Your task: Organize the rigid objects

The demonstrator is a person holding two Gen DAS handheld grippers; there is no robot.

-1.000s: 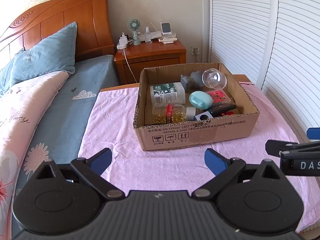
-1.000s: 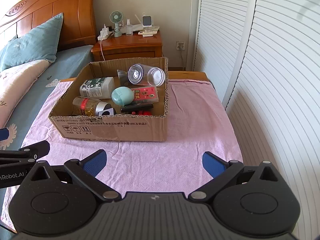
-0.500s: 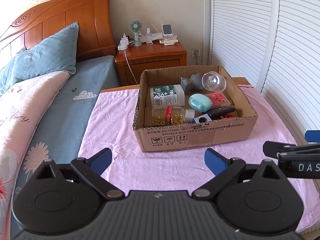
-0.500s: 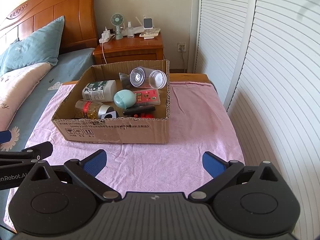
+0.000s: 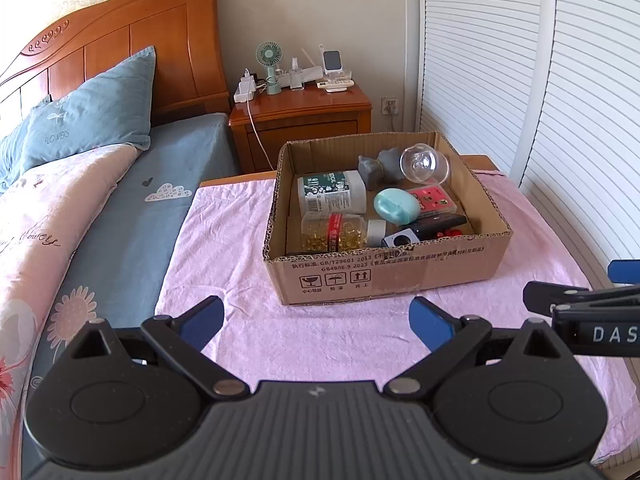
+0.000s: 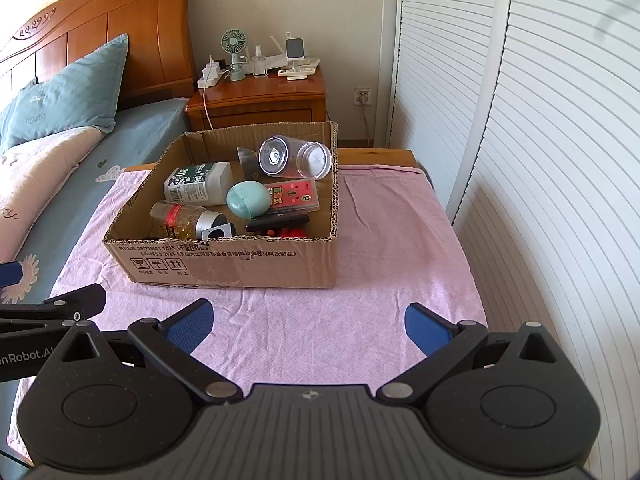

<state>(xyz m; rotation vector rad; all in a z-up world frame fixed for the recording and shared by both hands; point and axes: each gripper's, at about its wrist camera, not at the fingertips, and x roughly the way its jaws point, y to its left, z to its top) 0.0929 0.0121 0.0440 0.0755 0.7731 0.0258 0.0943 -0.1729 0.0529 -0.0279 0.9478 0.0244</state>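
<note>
An open cardboard box point(image 5: 384, 276) point(image 6: 240, 264) stands on a pink cloth. Inside lie a white bottle with a green label point(image 5: 332, 194) point(image 6: 200, 180), a clear bottle of yellow capsules point(image 5: 336, 232) point(image 6: 180, 220), a mint egg-shaped case point(image 5: 396, 206) point(image 6: 248, 199), a pink card pack point(image 5: 434, 198) point(image 6: 294, 194), a clear cup point(image 5: 424, 164) point(image 6: 294, 156), grey pieces point(image 5: 380, 166) and a black item point(image 5: 436, 224). My left gripper point(image 5: 316, 320) is open and empty in front of the box. My right gripper point(image 6: 308, 324) is open and empty too, to the left gripper's right.
The pink cloth point(image 5: 224, 248) point(image 6: 400, 240) covers a small table. A bed point(image 5: 100, 208) lies to the left, a wooden nightstand point(image 5: 300, 120) with a fan and chargers behind, and white louvred doors point(image 6: 540, 160) on the right.
Both grippers have drawn back and risen a little from the box. Both stay open. The objects in the box have not moved.
</note>
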